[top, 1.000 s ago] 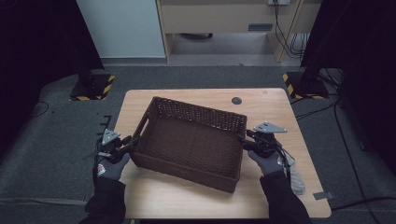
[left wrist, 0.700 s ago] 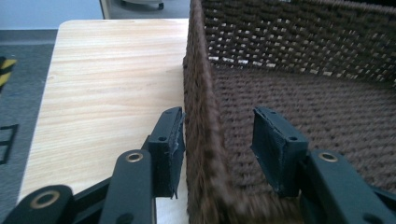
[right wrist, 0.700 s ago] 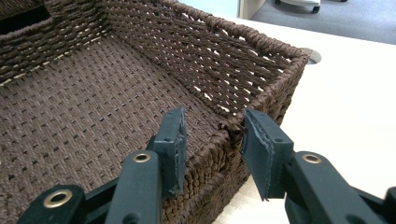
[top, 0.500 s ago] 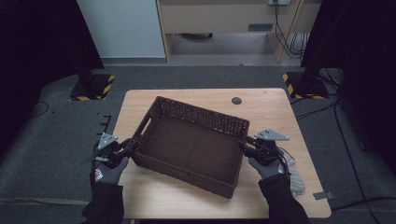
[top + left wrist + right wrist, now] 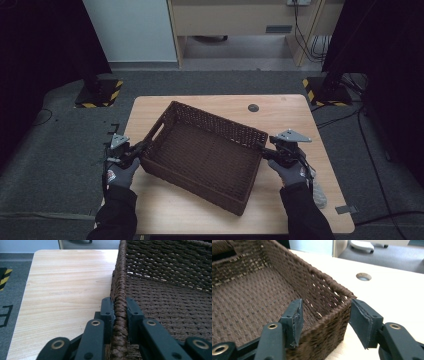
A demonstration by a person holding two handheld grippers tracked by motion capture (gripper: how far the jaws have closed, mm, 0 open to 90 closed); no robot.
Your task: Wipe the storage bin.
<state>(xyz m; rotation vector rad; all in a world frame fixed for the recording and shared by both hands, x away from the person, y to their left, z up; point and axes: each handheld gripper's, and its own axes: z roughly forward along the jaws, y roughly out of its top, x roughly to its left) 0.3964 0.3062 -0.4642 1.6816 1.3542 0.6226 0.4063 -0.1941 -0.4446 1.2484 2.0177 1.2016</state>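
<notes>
A dark brown woven basket (image 5: 205, 150) sits askew on the wooden table (image 5: 220, 105), with nothing inside it. My left gripper (image 5: 141, 147) is at its left end, below the handle cut-out. In the left gripper view the jaws (image 5: 120, 307) are shut on the braided rim of the basket (image 5: 170, 302), one jaw outside the wall and one inside. My right gripper (image 5: 265, 150) is at the basket's right end. In the right gripper view it (image 5: 325, 315) stands open, straddling the rim near the basket's corner (image 5: 249, 290), its pads (image 5: 298, 317) apart from the weave.
A round cable hole (image 5: 253, 107) lies in the table behind the basket, also seen as the hole (image 5: 363, 276) past the right jaws. Bare wood lies left of the basket (image 5: 65, 285). Grey floor surrounds the table, with striped stand bases (image 5: 100, 95) at the back.
The basket and both hands have shifted toward the near edge of the table, and the basket has turned slightly.
</notes>
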